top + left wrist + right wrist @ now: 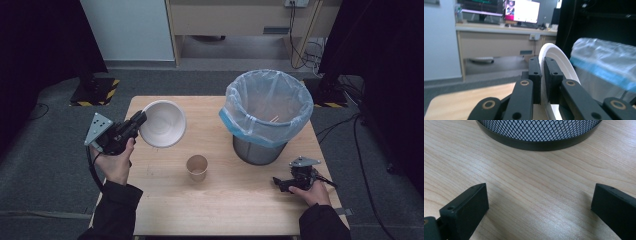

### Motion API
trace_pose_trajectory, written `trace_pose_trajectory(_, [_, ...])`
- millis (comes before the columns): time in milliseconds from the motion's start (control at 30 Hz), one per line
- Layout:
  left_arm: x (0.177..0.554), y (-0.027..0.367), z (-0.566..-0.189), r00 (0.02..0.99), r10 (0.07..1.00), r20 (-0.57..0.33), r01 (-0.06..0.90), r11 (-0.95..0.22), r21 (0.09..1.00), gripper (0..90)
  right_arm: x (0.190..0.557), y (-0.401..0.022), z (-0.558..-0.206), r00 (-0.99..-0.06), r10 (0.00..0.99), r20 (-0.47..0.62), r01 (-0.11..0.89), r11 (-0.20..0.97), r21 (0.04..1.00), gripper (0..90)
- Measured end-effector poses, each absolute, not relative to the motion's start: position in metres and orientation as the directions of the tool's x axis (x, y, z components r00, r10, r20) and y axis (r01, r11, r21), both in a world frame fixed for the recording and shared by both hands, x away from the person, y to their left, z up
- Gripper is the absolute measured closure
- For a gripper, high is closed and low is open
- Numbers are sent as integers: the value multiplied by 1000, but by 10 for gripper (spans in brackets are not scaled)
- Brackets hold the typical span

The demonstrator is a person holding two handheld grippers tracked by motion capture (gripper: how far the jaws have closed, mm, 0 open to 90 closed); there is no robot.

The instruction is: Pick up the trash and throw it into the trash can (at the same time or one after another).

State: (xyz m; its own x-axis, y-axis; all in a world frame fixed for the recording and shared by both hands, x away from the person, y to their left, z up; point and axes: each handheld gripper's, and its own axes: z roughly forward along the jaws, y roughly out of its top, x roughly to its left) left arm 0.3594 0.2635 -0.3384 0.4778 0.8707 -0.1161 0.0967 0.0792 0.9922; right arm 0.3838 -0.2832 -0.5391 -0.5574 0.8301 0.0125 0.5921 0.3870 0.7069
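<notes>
Rim of the round white paper bowl (162, 124) sits pinched in the left gripper (138, 120), tilted on edge. The plastic-lined mesh bin (265, 112) stands to its right, nearer the idle, wide-open right gripper (280, 183).

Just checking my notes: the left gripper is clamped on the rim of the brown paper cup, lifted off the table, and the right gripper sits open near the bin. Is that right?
Not quite. The left gripper is clamped on the rim of the white bowl, as the left gripper view shows; the brown paper cup stands free on the table. The rest holds.

Bare tabletop (235, 200) between paper cup (197, 167) and lined mesh bin (262, 115), bin blocking the right rear.
</notes>
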Motion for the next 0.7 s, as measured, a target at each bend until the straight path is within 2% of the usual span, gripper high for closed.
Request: trace_pose_trajectory(700, [374, 219, -271, 547, 832, -87, -38, 129, 991, 843, 384, -283, -539, -557, 830, 12, 592, 387, 707, 14])
